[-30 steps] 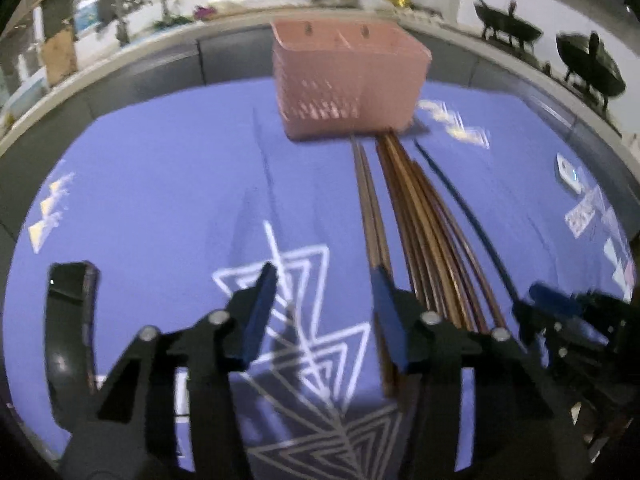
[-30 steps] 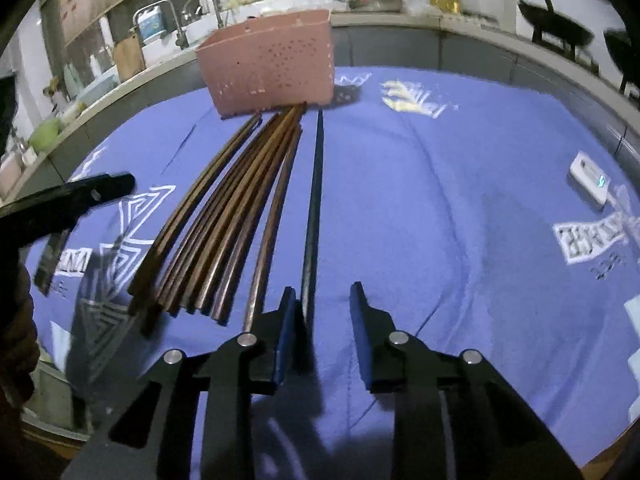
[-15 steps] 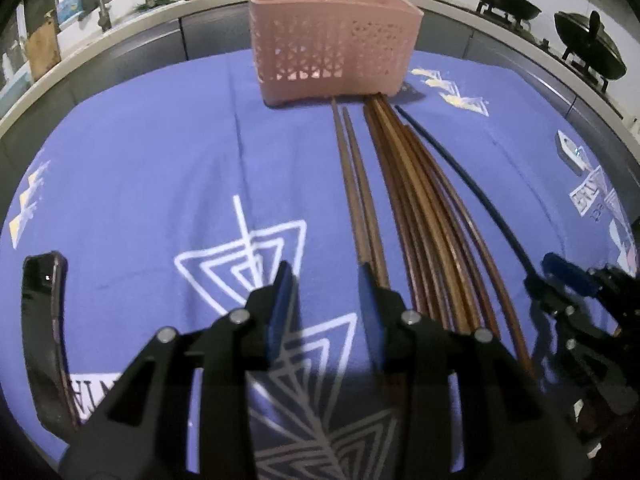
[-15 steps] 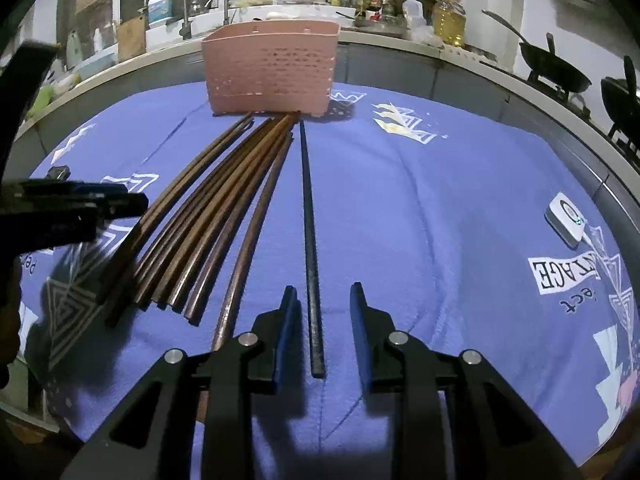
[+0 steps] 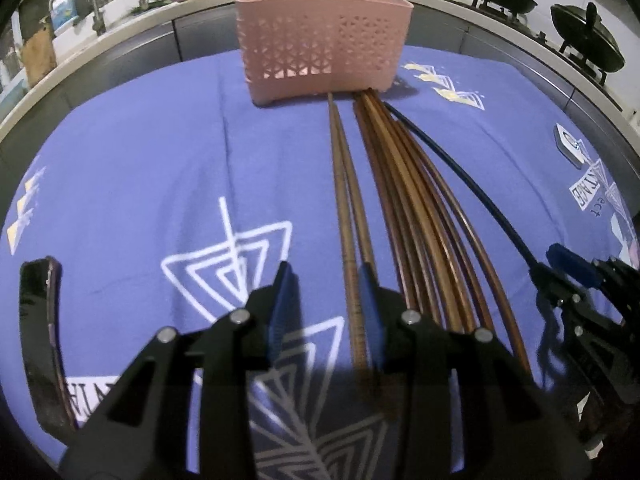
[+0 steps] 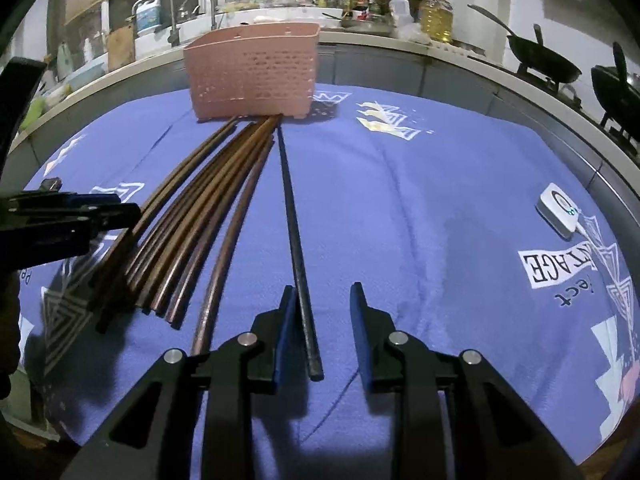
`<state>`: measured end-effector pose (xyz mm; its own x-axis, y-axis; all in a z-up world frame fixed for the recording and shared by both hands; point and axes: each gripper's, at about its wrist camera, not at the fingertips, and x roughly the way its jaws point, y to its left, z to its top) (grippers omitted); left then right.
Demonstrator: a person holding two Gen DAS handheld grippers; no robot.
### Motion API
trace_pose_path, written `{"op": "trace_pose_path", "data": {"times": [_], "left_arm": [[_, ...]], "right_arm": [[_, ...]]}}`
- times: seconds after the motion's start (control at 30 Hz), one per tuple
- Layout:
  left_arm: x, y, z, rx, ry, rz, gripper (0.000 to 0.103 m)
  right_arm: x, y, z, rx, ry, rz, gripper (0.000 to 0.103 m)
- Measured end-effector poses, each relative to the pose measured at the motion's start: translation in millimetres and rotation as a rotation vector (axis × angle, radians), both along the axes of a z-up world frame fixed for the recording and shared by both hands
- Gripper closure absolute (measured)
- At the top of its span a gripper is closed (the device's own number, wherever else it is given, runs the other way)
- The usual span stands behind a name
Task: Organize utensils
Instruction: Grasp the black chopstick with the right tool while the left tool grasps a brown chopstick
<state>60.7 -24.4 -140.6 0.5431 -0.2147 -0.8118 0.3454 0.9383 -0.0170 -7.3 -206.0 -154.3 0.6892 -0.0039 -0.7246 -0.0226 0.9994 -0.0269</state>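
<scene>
Several brown chopsticks [image 5: 404, 200] lie side by side on the blue cloth, tips toward a pink perforated basket [image 5: 320, 36]. A single black chopstick [image 6: 296, 240] lies to their right. My left gripper [image 5: 326, 300] is open, its jaws around the near ends of the two leftmost brown chopsticks [image 5: 346, 216]. My right gripper [image 6: 322, 312] is open, its jaws around the near end of the black chopstick, which lies close to the left finger. The basket also shows in the right wrist view [image 6: 256, 72], as do the brown chopsticks [image 6: 208, 216].
A small white device [image 6: 560, 212] lies on the cloth at right. A kitchen counter with a sink, bottles and woks curves behind the table. The cloth's front edge is just below both grippers.
Both grippers have moved forward along the chopsticks. The left gripper's jaws have narrowed and now sit around two brown chopsticks. The right gripper's jaws have widened a little.
</scene>
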Motion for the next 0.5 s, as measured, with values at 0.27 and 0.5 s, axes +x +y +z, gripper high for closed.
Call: {"op": "trace_pose_path", "data": {"times": [0.27,0.5], "left_arm": [[-3,-9,-2,0.059,-0.035,-0.018,0.097],[-36,26,-2,0.061,0.008,-0.076,0.095]], "right_arm": [[0,-4,-1,0.019,0.01,0.023,0.092],[-12,-29,0,0.075,0.071,0.008,0.092]]}}
